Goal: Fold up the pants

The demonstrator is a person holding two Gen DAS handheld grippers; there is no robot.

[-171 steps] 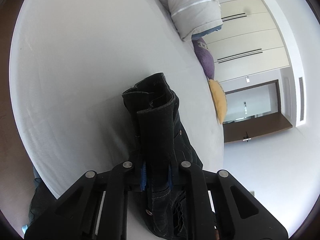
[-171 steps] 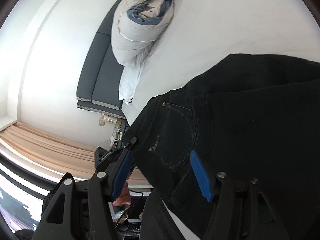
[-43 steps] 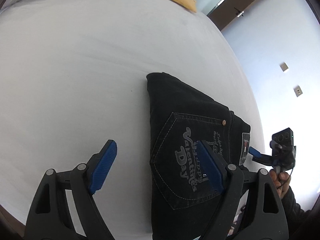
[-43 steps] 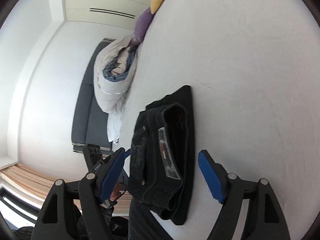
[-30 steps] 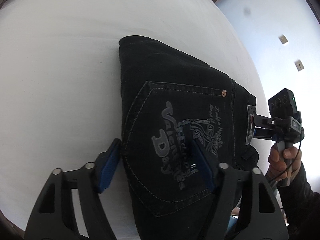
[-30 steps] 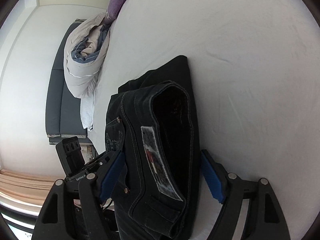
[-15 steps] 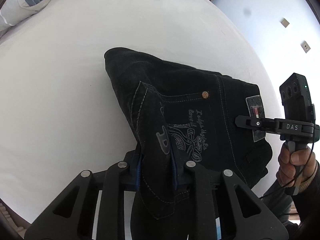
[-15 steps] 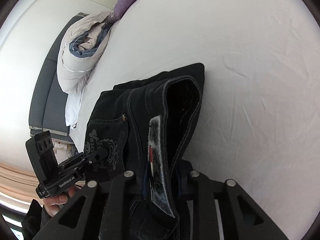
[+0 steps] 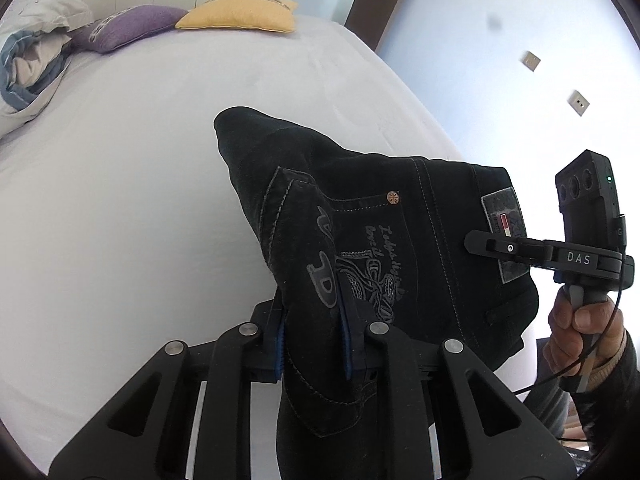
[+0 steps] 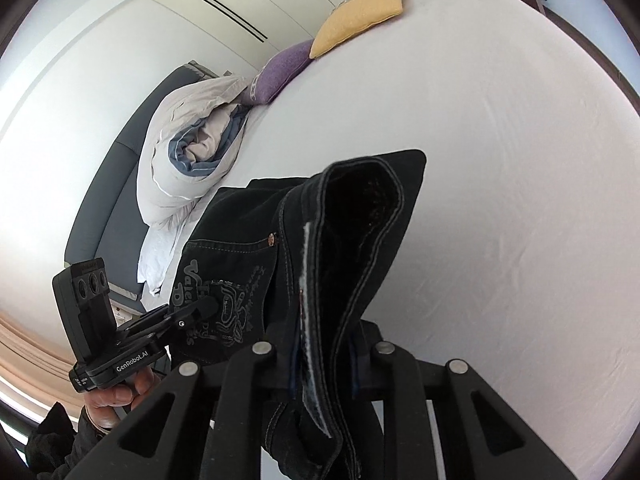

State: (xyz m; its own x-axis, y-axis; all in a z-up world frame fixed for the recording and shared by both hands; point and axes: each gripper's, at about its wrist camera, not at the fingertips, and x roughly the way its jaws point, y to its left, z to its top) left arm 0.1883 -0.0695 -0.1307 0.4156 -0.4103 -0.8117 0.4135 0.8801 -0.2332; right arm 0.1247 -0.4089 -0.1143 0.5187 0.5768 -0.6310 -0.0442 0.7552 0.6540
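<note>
The folded black jeans [image 9: 420, 248] are held up off the white bed [image 9: 120, 200]. My left gripper [image 9: 314, 340] is shut on the back-pocket edge with its grey embroidery. My right gripper [image 10: 324, 364] is shut on the waistband edge with the label patch [image 10: 310, 340]. The jeans [image 10: 248, 248] hang between both grippers, their far corner near the sheet. The right gripper [image 9: 480, 242] shows at the right of the left wrist view, pinching the waistband near the patch. The left gripper [image 10: 200, 308] shows at the lower left of the right wrist view.
A rolled white and blue duvet [image 10: 192, 148], a purple pillow [image 10: 280, 70] and a yellow pillow [image 10: 356, 18] lie at the bed's far end. White wardrobes [image 10: 240, 4] stand behind. A dark headboard [image 10: 108, 216] is at the left. A brown door [image 9: 376, 0] is beyond the bed.
Both grippers closed on the jeans about half a second ago. Since then they have lifted the folded jeans higher off the sheet.
</note>
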